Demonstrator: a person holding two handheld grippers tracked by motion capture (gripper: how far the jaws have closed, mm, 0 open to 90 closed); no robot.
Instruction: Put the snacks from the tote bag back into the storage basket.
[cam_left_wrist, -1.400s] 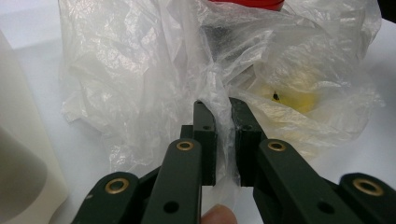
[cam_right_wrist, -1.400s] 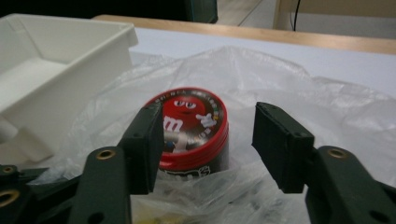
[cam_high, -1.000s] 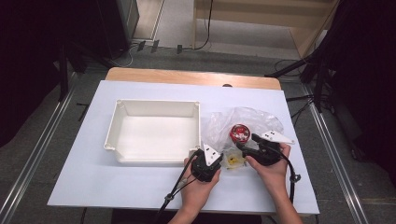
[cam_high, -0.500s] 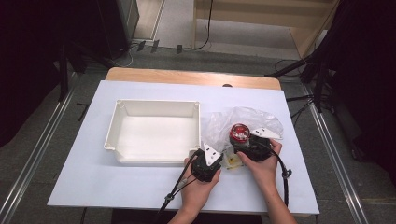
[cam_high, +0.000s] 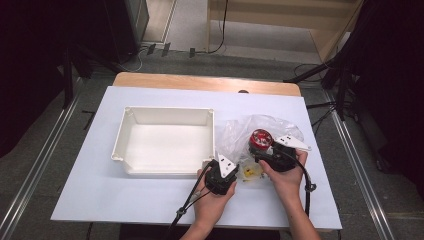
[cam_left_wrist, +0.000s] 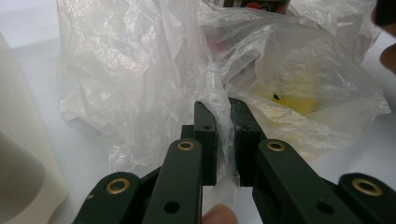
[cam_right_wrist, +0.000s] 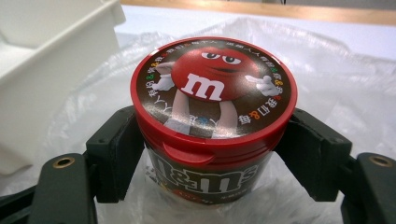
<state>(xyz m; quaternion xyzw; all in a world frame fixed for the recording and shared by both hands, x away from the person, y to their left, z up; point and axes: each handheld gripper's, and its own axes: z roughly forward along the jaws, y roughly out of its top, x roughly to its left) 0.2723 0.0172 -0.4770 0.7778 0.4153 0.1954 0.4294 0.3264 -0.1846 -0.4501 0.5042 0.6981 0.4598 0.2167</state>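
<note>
While the red-lidded candy tub (cam_right_wrist: 212, 126) stands upright on the clear plastic bag (cam_left_wrist: 154, 79), your right gripper (cam_right_wrist: 212, 154) has its jaws pressed against the tub's two sides just below the lid, gripping it. Your left gripper (cam_left_wrist: 223, 140) has its jaws nearly together, pinching a fold of that bag between them; beyond its fingertips, a yellow item (cam_left_wrist: 292, 100) lies inside the bag. To the left of both grippers sits the white tray (cam_high: 165, 116), close beside the bag on the white table (cam_high: 100, 200).

White table (cam_high: 150, 200) with tray (cam_high: 165, 145), plastic bag (cam_high: 235, 132)
</note>
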